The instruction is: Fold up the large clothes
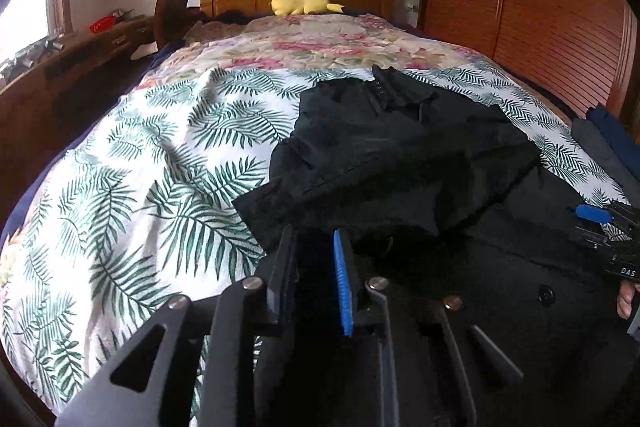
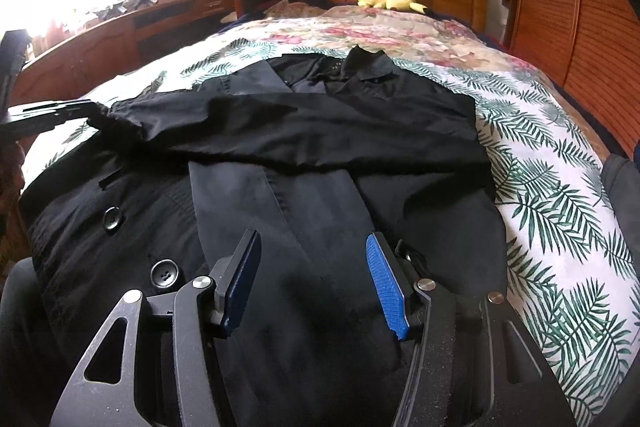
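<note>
My left claw (image 1: 316, 263), barely parted, straddles the black coat (image 2: 304, 163) sleeve cuff (grip unclear); right claw (image 2: 314, 277) hangs half-open, empty, so I'd smooth the sleeve flat first.

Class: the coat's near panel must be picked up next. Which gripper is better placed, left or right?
Probably the right. The right gripper is open directly above the coat and its near panel, while the left gripper, jaws nearly closed, sits off at the sleeve end by the coat's edge.

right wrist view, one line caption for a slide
Open right gripper hovers over a black coat spread on the palm-print bedspread, one sleeve folded across.
</note>
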Demonstrator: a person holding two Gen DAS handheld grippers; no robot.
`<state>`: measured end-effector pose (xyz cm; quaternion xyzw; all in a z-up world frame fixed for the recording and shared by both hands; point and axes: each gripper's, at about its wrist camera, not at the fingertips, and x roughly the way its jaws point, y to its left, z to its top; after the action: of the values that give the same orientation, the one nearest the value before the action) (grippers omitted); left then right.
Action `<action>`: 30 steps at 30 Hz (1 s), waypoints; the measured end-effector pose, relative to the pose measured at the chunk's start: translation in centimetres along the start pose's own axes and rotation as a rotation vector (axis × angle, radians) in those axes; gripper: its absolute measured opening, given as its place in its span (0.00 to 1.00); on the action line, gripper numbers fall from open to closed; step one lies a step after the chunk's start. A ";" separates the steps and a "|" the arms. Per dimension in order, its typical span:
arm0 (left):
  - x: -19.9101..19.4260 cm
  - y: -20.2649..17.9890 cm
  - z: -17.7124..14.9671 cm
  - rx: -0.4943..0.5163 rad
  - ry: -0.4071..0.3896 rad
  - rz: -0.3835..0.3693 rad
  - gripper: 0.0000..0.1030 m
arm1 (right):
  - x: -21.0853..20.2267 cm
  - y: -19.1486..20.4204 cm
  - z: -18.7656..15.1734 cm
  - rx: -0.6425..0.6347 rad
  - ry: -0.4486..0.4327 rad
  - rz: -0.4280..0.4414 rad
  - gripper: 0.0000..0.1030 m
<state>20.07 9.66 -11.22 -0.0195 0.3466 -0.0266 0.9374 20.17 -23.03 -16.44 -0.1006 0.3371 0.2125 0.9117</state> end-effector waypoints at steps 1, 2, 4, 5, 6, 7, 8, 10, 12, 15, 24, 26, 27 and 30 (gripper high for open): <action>0.2 0.1 -0.1 0.001 0.000 0.009 0.15 | -0.1 0.0 0.0 -0.001 0.000 -0.001 0.54; 0.3 0.1 -0.2 0.003 0.001 0.017 0.15 | -0.1 -0.1 0.0 -0.002 -0.002 -0.001 0.54; 0.5 -0.1 -0.5 0.015 0.005 0.027 0.15 | -0.2 -0.1 -0.1 -0.004 -0.003 -0.003 0.54; 0.6 -0.2 -0.6 0.024 0.007 0.032 0.15 | -0.3 -0.2 -0.1 -0.004 -0.003 -0.004 0.54; 0.7 -0.4 -0.7 0.036 0.007 0.039 0.15 | -0.3 -0.1 -0.1 -0.004 -0.002 -0.005 0.54; 0.7 -0.6 -0.8 0.049 0.005 0.045 0.15 | -0.3 -0.2 -0.1 -0.004 -0.002 -0.006 0.54; 0.7 -0.7 -0.8 0.057 0.003 0.046 0.11 | -0.3 -0.2 -0.1 -0.005 -0.003 -0.006 0.54; 0.3 -1.1 -0.7 0.069 -0.010 0.040 0.05 | -0.3 -0.2 -0.1 -0.005 -0.003 -0.007 0.54; -0.3 -1.3 -0.5 0.062 -0.023 0.024 0.03 | -0.3 -0.2 0.0 -0.006 -0.003 -0.008 0.54; -2.3 -2.0 -0.3 0.057 -0.061 -0.021 0.02 | -0.4 -0.2 -0.1 -0.008 -0.006 -0.007 0.54; -9.2 -5.1 -0.8 0.075 -0.138 -0.122 0.01 | -0.7 -0.5 0.1 -0.001 -0.018 -0.008 0.54; -10.0 -5.7 -1.5 0.080 -0.135 -0.135 0.01 | -0.8 -0.5 0.2 0.002 -0.022 -0.009 0.54; -10.3 -6.0 -1.9 0.088 -0.132 -0.136 0.02 | -0.8 -0.6 0.2 0.006 -0.023 -0.008 0.54; -10.4 -6.7 -3.1 0.107 -0.117 -0.143 0.02 | -0.8 -0.8 0.2 0.011 -0.023 -0.008 0.54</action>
<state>9.92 3.59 -6.52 0.0044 0.2871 -0.1109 0.9515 20.12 -23.89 -15.73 -0.0944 0.3273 0.2081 0.9169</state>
